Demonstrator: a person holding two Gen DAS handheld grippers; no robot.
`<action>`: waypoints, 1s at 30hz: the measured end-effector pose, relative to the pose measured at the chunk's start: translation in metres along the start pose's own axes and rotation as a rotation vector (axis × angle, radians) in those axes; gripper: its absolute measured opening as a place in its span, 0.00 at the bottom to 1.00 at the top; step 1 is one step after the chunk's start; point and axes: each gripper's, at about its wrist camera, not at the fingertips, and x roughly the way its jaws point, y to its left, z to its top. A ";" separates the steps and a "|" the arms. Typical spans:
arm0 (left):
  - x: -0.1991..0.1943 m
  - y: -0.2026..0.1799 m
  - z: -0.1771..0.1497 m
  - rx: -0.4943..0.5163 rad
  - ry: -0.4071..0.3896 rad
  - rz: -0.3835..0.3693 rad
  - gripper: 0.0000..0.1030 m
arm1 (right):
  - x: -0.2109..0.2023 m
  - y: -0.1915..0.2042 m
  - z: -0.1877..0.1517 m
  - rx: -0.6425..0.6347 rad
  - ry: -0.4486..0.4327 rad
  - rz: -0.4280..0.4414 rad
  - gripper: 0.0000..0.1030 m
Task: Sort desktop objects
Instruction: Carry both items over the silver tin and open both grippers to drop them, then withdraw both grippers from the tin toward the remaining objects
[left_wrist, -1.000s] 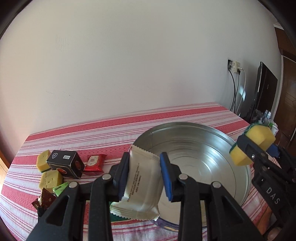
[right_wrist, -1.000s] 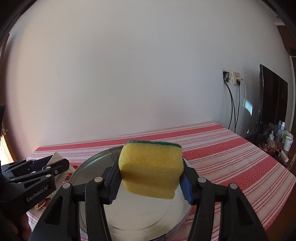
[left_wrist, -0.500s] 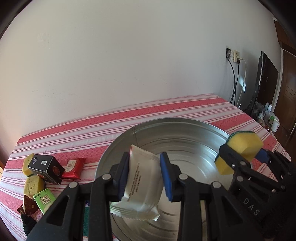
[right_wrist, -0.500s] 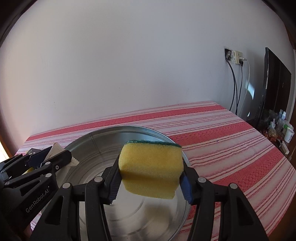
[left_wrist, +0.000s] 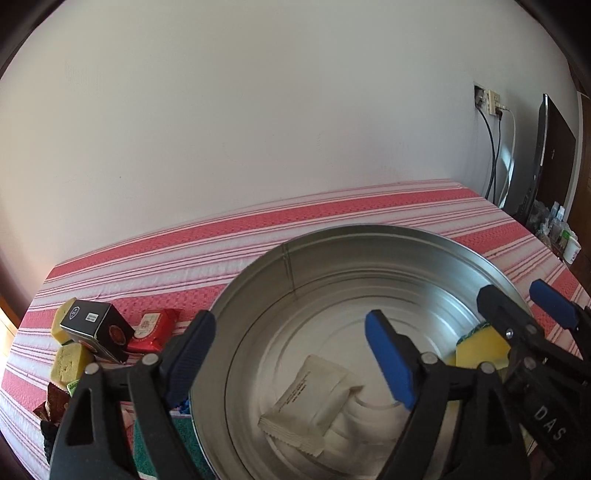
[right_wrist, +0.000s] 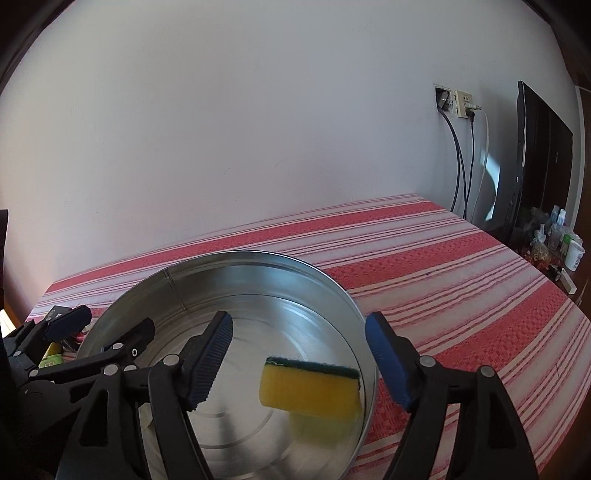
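Observation:
A round metal tray (left_wrist: 369, 236) (right_wrist: 258, 258) sits on the red-striped tablecloth. A white snack packet (left_wrist: 310, 398) lies on the tray floor, below my left gripper (left_wrist: 291, 354), which is open and empty above it. A yellow sponge with a green top (right_wrist: 310, 387) (left_wrist: 480, 347) lies in the tray by its right wall, free between the spread fingers of my right gripper (right_wrist: 299, 358), which is open. In the left wrist view the right gripper (left_wrist: 524, 306) stands over the tray's right rim.
Left of the tray lie a black box (left_wrist: 96, 325), a red packet (left_wrist: 155, 328), two yellow blocks (left_wrist: 70, 362), a brown wrapper (left_wrist: 55, 402) and a green cloth (left_wrist: 162, 439). A dark screen (right_wrist: 543, 155), wall cables and bottles (right_wrist: 554, 243) stand at the far right.
Both grippers have opened over the tray. The white packet has dropped from the left one onto the tray floor, and the sponge has dropped from the right one to the tray's right side.

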 end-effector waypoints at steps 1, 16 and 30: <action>-0.002 0.002 0.000 -0.008 -0.009 0.003 0.91 | -0.002 -0.001 -0.001 0.009 -0.008 0.004 0.74; -0.017 0.021 -0.004 -0.037 -0.064 0.048 0.96 | -0.025 0.019 -0.005 0.003 -0.082 0.035 0.75; -0.028 0.066 -0.021 -0.106 -0.089 0.140 0.97 | -0.046 0.056 -0.012 -0.035 -0.215 0.063 0.84</action>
